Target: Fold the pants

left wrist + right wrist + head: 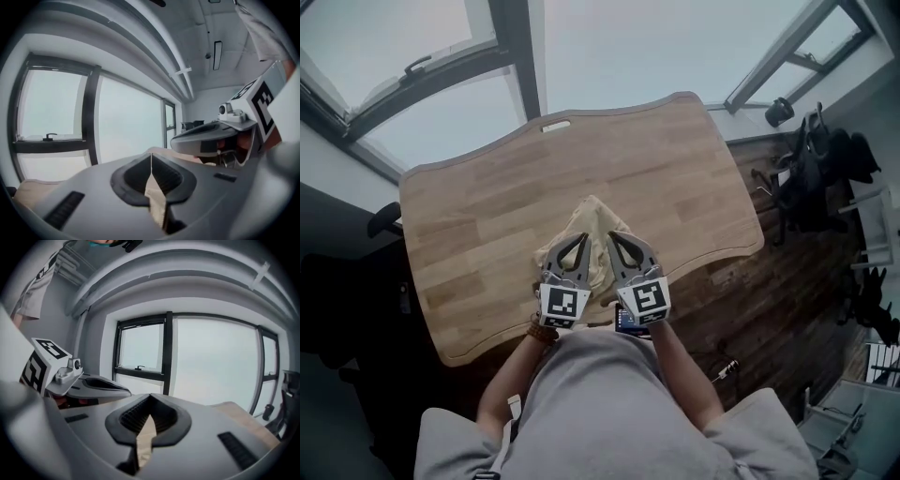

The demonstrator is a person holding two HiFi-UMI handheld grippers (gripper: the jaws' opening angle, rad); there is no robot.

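The head view shows the tan pants (592, 217) bunched into a peak on the wooden table (487, 216), towards its near edge. The left gripper (581, 242) and right gripper (613, 239) sit side by side at the cloth's near side. It does not show how the grip lies; the gripper views do. In the left gripper view the fingers (131, 176) are closed on a narrow fold of the pants (156, 197), with the right gripper (220, 136) just beside it on the right. In the right gripper view the fingers (129, 418) are likewise clamped on a strip of the tan cloth (145, 439), with the left gripper (93, 383) close on the left and tall windows (211, 362) on the far side.
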